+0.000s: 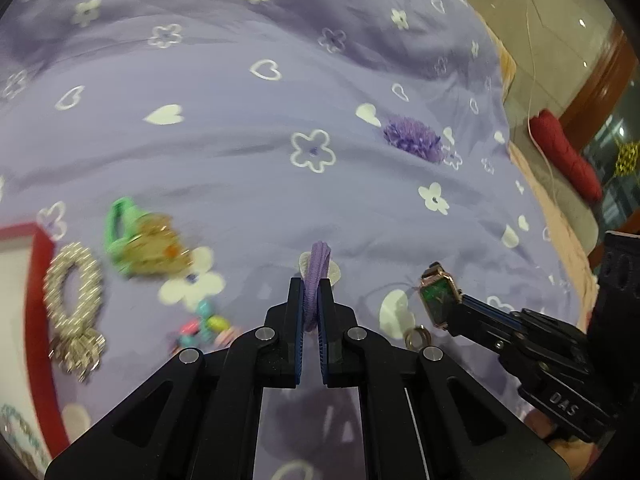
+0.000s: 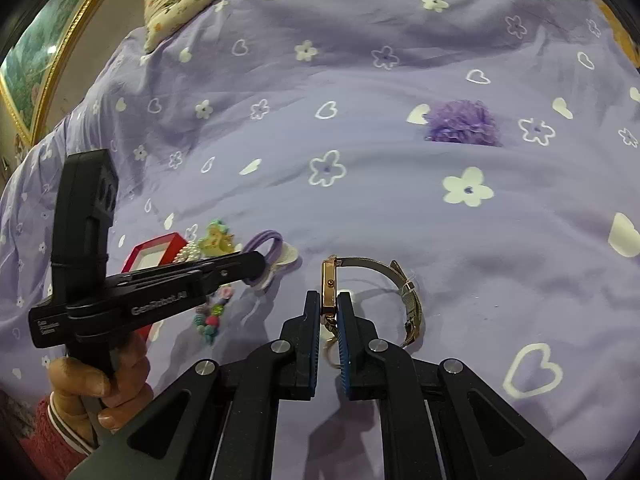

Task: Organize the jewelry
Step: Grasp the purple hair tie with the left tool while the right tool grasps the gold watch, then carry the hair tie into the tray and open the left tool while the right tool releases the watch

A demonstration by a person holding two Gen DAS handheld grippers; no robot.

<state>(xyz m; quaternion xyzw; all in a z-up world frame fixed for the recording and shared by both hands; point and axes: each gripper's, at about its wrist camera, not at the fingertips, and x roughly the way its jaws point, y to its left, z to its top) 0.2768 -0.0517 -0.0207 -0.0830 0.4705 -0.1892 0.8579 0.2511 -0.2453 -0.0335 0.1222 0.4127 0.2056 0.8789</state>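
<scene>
My left gripper [image 1: 311, 286] is shut on a purple hair tie [image 1: 317, 264], held over the purple bedspread; it also shows in the right wrist view [image 2: 264, 242]. My right gripper [image 2: 329, 300] is shut on a rose-gold watch [image 2: 329, 284] with a green face [image 1: 438, 294] and a mesh strap [image 2: 412, 304]. A red box [image 1: 38, 280] lies at the far left. Beside it are a rhinestone ring piece [image 1: 72, 280], a green clip with a gold charm [image 1: 140, 240] and a bead bracelet [image 1: 204, 326]. A small ring [image 1: 417, 337] lies near the watch.
A purple pom-pom scrunchie [image 1: 414, 138] lies farther back on the bedspread [image 1: 240, 140]. A red roll [image 1: 568, 156] sits off the bed's right edge. A gold picture frame [image 2: 44, 60] stands at the left in the right wrist view.
</scene>
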